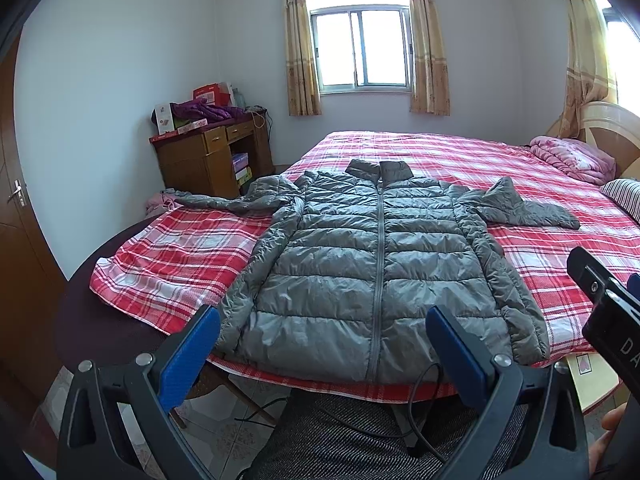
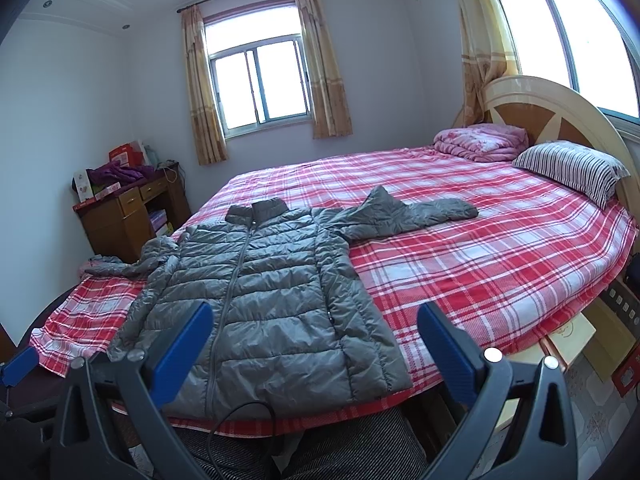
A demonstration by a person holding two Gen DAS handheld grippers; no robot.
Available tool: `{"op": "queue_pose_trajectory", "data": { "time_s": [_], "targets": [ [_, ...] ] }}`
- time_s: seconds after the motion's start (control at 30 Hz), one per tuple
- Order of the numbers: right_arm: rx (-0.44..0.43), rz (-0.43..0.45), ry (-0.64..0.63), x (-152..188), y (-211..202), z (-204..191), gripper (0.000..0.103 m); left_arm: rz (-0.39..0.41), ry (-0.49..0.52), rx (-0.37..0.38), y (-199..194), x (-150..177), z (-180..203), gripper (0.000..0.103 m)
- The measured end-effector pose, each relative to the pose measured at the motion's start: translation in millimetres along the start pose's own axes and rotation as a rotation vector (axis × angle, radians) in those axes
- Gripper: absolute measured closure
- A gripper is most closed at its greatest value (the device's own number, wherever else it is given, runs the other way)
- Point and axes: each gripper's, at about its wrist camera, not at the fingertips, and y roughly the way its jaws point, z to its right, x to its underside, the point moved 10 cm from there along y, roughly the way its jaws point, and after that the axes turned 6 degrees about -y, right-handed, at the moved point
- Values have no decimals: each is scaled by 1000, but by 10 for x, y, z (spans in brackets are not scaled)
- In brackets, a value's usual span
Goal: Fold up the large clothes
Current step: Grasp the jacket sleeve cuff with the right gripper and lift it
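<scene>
Grey jacket (image 1: 376,264) lies spread on plaid bed (image 1: 540,264); pillow (image 2: 572,168) well apart

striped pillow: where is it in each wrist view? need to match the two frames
Left wrist view: the striped pillow is only a sliver at the right edge, just below the folded pink quilt.
Right wrist view: the striped pillow is in full view at upper right, against the headboard, right of the pink quilt.
Shared landmark: the grey puffer jacket spread flat on the plaid sheet.
</scene>
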Motion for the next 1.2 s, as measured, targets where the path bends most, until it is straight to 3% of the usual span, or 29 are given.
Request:
{"op": "queue_pose_trajectory", "data": {
  "time_s": [0.3, 0.57, 0.63, 0.73, 0.8, 0.97, 1.03, 1.1, 1.2],
  "targets": [
    [-17, -36, 33, 31, 126, 83, 0, -61, -13, 42, 270, 14, 55, 1],
    [1, -114, 168, 61, 611, 617, 0, -98, 53, 92, 1059, -221, 258, 1],
    [17, -97, 210, -30, 749, 862, 2, -133, 35, 117, 1305, -326, 215, 1],
    [47, -116, 265, -143, 945, 1235, 22, -159, -18, 120, 1705, -551, 54, 1],
    [59, -150, 335, -231, 1124, 1560, 41, -150, -47, 95, 1983, -744, -106, 1],
    [84, -190, 497, -632, 1612, 2366, 41, -121, -64, 19, 2577, -1162, -401, 1],
    [56, -194, 626, -767, 1927, 2735, 41, -121, -67, -14, 2847, -1290, -498, 1],
    [61, -206, 745, -745, 2271, 3056, 40, -137, -74, -37, 3114, -1346, -556, 1],
    [64, -295, 835, -516, 2909, 3334, 40, -174, -74, -65, 3477, -1325, -618, 1]
  ]
}}
